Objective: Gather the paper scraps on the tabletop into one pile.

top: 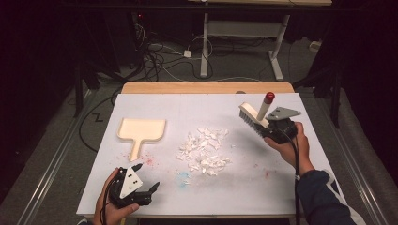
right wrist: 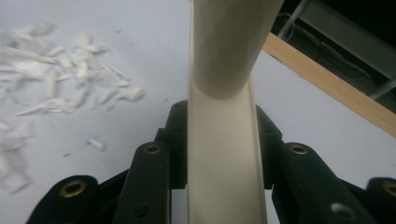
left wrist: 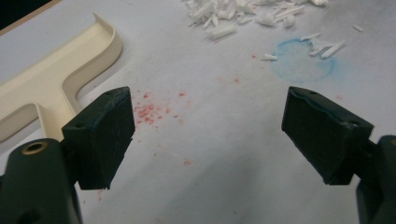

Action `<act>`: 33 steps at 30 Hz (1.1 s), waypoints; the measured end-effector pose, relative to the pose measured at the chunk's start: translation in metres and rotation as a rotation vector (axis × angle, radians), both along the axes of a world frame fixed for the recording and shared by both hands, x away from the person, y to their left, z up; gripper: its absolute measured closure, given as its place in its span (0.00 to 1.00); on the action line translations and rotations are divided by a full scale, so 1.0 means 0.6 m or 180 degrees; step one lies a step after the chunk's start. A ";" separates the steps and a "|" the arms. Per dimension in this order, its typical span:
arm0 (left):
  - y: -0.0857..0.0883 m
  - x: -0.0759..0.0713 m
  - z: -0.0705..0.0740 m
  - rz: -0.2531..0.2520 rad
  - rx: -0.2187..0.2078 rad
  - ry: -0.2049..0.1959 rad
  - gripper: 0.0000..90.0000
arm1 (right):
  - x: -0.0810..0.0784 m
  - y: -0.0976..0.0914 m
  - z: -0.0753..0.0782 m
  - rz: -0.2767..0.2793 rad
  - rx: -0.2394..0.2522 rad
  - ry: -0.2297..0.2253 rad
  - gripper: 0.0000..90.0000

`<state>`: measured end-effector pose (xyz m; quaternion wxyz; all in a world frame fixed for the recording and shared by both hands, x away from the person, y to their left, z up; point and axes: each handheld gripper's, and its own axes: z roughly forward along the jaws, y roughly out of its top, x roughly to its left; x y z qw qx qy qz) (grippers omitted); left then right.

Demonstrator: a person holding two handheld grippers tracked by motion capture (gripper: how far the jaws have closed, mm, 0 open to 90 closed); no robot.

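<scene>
While nothing has yet been swept, judging by the shreds lying loose: white table sheet (top: pixel 244 187) spread wide, stained faintly red and blue. Cream dustpan (top: pixel 141 130) flat on the sheet, well left of the pile, mouth away from the person, handle toward the left gripper (top: pixel 148 179); not yet picked up. Brush (top: pixel 256 119) held up off the sheet to the right of the pile, bristles down, red-tipped handle rising. Right gripper (top: pixel 271 131) clenched on the brush back. Left gripper near the front edge, below and left of the pile, jaws spread wide, nothing between them. Pile of white shreds (top: pixel 204 149) mid-sheet, scattered, apparently all still to be gathered into the pan.
</scene>
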<state>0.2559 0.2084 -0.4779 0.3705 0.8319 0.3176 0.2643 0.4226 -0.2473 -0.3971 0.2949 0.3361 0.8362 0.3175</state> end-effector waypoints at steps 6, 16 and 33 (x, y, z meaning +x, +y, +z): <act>-0.004 -0.001 -0.005 -0.0041 0.0112 0.0019 0.18 | 0.069 0.040 -0.045 -0.0221 -0.0384 0.0055 0.76; -0.006 -0.002 -0.008 -0.0066 0.0178 0.0077 0.18 | 0.043 0.138 -0.072 0.0419 -0.0633 0.0010 0.75; -0.009 -0.002 -0.005 -0.0075 0.0138 0.0096 0.18 | -0.084 0.135 -0.048 0.1172 -0.0264 0.0023 0.76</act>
